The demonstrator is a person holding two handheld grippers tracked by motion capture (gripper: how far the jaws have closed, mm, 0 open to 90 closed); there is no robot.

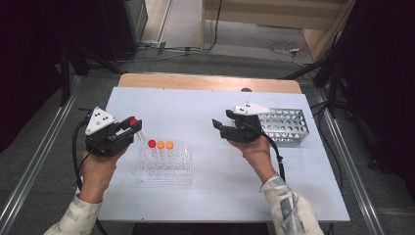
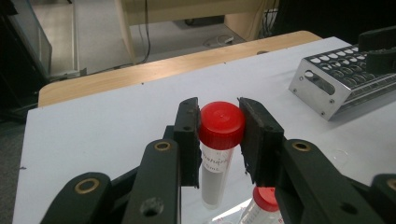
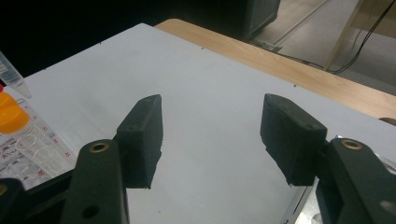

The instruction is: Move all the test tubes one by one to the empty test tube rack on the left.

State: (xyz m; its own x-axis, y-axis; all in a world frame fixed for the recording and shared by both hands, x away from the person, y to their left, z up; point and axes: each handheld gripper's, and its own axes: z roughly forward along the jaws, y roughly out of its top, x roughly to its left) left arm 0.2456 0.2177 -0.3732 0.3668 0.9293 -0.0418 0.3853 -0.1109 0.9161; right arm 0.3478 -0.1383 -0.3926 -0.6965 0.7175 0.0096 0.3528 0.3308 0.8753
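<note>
We are gripping a red-capped tube [image 2: 219,140] by its cap in our left gripper [image 1: 132,128], holding it lifted just left of the clear plastic rack [image 1: 166,167]. That rack is holding one red-capped and two orange-capped tubes [image 1: 165,145]. Our right gripper [image 1: 219,127], jaws parted and holding nothing, is hovering right of the rack, beside the metal rack [image 1: 288,128].

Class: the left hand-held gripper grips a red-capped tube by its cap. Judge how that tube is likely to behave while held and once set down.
The red-capped tube looks like smooth, stiff plastic, probably light. The left hand-held gripper pinches just its cap, so the hanging body might swing or slip. Narrow and tapered at the bottom, it would likely tip or roll on the table unless slotted into the clear rack.
</note>
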